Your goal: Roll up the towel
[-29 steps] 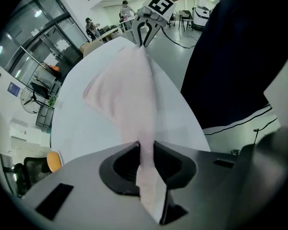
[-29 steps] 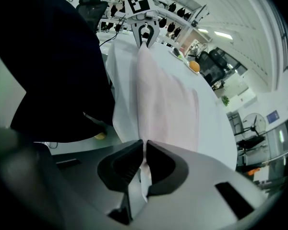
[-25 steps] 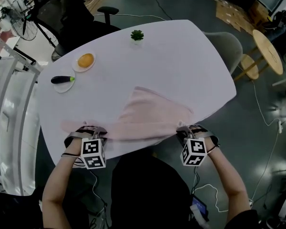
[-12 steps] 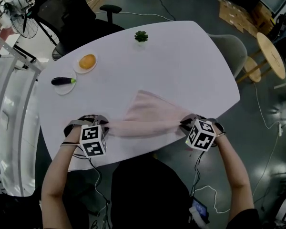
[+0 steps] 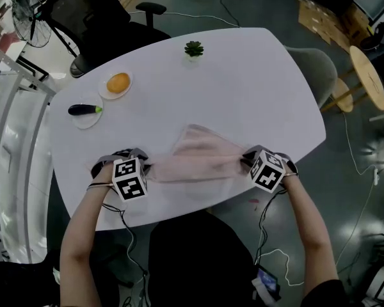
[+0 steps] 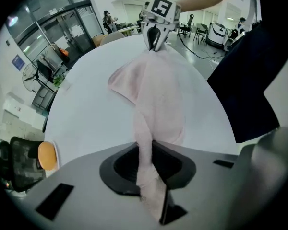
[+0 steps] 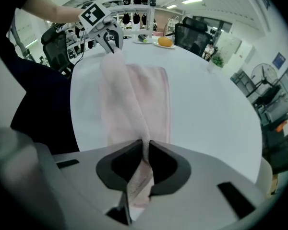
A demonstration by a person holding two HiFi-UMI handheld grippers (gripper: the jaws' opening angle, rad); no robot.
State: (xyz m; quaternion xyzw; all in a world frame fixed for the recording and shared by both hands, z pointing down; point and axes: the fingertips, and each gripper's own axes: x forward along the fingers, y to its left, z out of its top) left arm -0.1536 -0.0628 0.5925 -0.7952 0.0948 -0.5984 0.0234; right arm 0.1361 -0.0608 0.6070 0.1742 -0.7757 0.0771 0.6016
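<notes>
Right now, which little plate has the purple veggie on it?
The nearer, left-hand plate, holding the eggplant; the farther plate holds an orange thing.

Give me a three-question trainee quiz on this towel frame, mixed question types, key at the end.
1. True or false: the small green potted plant stands on the pink cloth towel.
2. The left hand-held gripper clamps: A) the towel's end, B) a fruit, C) nothing?
3. Which vegetable lies on the white plate near the white oval table's edge?
Key: 1 false; 2 A; 3 purple eggplant.
</notes>
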